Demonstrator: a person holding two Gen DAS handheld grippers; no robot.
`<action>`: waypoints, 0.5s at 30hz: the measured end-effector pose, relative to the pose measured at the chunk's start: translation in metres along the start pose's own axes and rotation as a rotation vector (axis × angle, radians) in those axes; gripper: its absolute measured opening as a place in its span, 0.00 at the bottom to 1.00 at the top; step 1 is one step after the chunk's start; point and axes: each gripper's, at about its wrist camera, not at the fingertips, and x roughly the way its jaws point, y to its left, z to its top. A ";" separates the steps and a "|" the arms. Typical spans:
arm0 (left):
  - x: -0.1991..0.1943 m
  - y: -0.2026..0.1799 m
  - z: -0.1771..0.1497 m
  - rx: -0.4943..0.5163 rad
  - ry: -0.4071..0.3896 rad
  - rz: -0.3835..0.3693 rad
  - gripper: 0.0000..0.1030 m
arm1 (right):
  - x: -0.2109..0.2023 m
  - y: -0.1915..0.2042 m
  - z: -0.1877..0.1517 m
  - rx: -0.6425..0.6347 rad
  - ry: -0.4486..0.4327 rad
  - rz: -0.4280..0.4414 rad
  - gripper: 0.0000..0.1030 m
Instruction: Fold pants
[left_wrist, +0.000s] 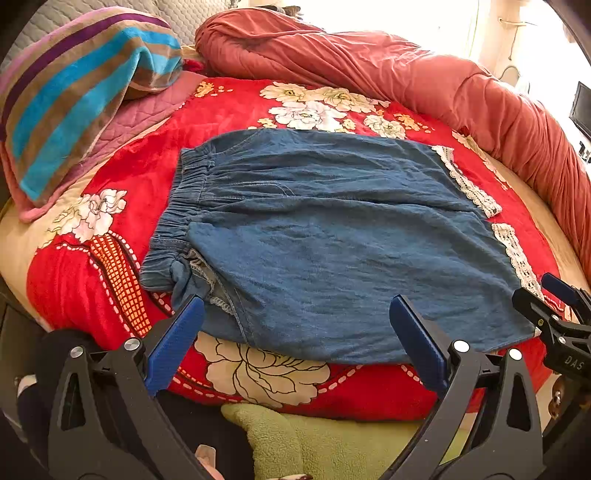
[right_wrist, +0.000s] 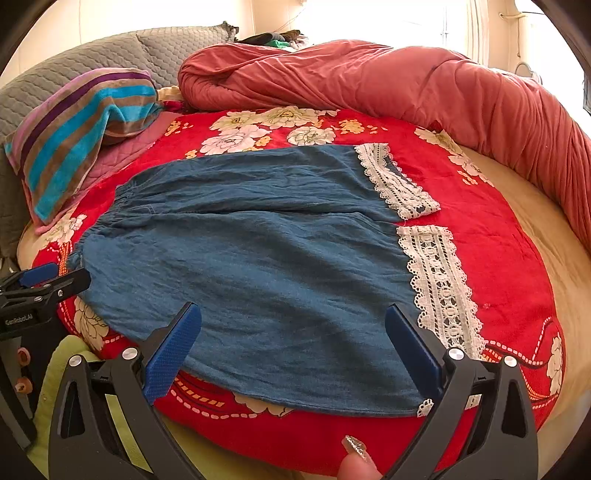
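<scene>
Blue denim pants with white lace cuffs lie flat and spread on a red floral blanket; the elastic waistband is at the left, the cuffs at the right. My left gripper is open and empty, over the pants' near edge by the waist end. My right gripper is open and empty, over the near edge by the lace cuff. The pants fill the middle of the right wrist view. Each gripper shows at the edge of the other's view: the right one and the left one.
A striped towel pillow lies at the back left. A rolled salmon quilt curves along the back and right of the bed. A green fleece cloth hangs below the bed's near edge. A thumb shows at the bottom.
</scene>
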 end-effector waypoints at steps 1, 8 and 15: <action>0.000 0.000 0.000 0.000 0.000 0.000 0.92 | 0.000 0.001 0.000 0.000 -0.002 -0.003 0.96; 0.000 0.000 -0.001 0.002 -0.002 0.000 0.92 | 0.001 -0.003 -0.002 0.006 0.005 0.000 0.96; -0.001 0.001 -0.001 0.003 -0.002 -0.001 0.92 | 0.003 -0.003 -0.002 0.009 0.008 -0.001 0.96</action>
